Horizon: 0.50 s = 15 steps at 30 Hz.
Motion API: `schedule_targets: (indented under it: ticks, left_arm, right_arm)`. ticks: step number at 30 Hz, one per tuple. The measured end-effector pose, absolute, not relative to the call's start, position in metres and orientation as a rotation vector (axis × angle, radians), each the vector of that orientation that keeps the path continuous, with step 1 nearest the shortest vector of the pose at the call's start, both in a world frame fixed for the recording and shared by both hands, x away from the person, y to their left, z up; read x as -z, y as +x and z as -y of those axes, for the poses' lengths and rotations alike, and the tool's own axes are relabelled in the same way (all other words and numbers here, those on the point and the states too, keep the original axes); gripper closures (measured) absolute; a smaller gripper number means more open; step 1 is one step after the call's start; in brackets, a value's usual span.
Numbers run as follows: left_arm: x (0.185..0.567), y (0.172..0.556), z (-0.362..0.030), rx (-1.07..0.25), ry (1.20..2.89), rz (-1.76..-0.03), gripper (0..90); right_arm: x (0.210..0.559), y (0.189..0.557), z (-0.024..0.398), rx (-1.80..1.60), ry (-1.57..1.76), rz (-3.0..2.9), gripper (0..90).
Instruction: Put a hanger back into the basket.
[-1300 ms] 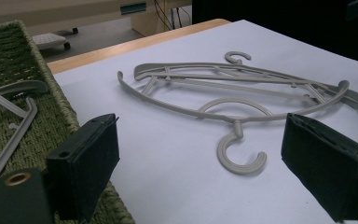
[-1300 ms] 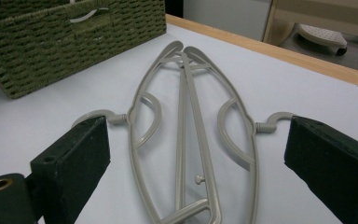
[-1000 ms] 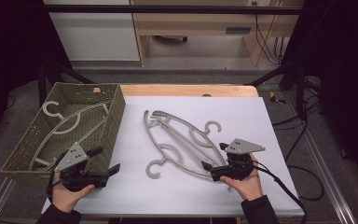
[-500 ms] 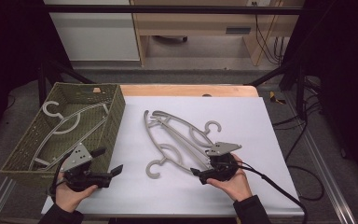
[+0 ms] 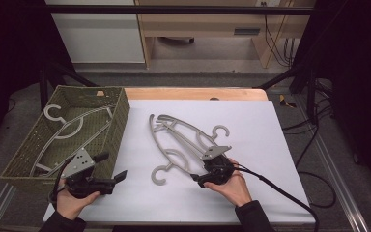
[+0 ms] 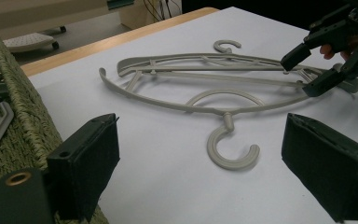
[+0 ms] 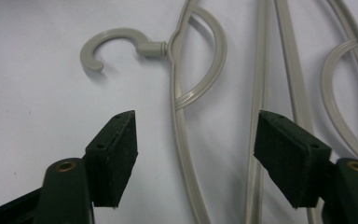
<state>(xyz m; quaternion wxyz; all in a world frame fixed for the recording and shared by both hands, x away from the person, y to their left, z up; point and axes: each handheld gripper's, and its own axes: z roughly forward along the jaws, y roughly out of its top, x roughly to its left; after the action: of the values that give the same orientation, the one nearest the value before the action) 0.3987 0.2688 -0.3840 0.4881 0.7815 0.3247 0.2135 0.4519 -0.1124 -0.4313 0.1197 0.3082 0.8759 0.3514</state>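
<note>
The two grey hangers [image 5: 181,140] lay overlapped mid-bench, at two o'clock from the basket [image 5: 118,123]. Thin rigid plastic, they looked light and slippery; a straight arm seemed the best hold. The right gripper [image 7: 196,154] had just been closing, fingers apart astride the nearer hanger's arm [image 7: 182,140]. The left gripper [image 6: 200,172] gaped empty. How the hangers interlocked was unclear.

Each hand holds a black two-jaw gripper, the left gripper [image 5: 107,170] and the right gripper [image 5: 196,178], each topped with a grey three-cornered plate dotted with small holes. A thick black cable [image 5: 280,191] trails from the right one. The jaws carry flat black pads and brass-coloured rivets. The sleeves [image 5: 253,218] are dark.
</note>
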Motion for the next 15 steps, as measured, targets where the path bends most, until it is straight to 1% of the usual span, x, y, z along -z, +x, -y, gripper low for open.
schedule_targets:
  ticks: [6,9,12,15]
  left_arm:
    - [0.383,0.399,-0.269,-0.521,1.903,-0.789,10.7]
    - [0.383,0.399,-0.269,-0.522,1.903,-0.786,10.7]
    - [0.382,0.399,-0.269,-0.522,1.902,-0.785,10.6]
    - [0.382,0.399,-0.269,-0.523,1.901,-0.784,10.6]
  right_arm:
    - [0.440,0.458,0.103,-0.985,0.889,-2.636,42.7]
    - [0.445,0.460,0.100,-0.936,0.924,-2.662,47.6]
    - [0.449,0.464,0.099,-0.923,0.917,-2.681,51.0]
    - [0.453,0.465,0.098,-0.888,0.885,-2.704,56.5]
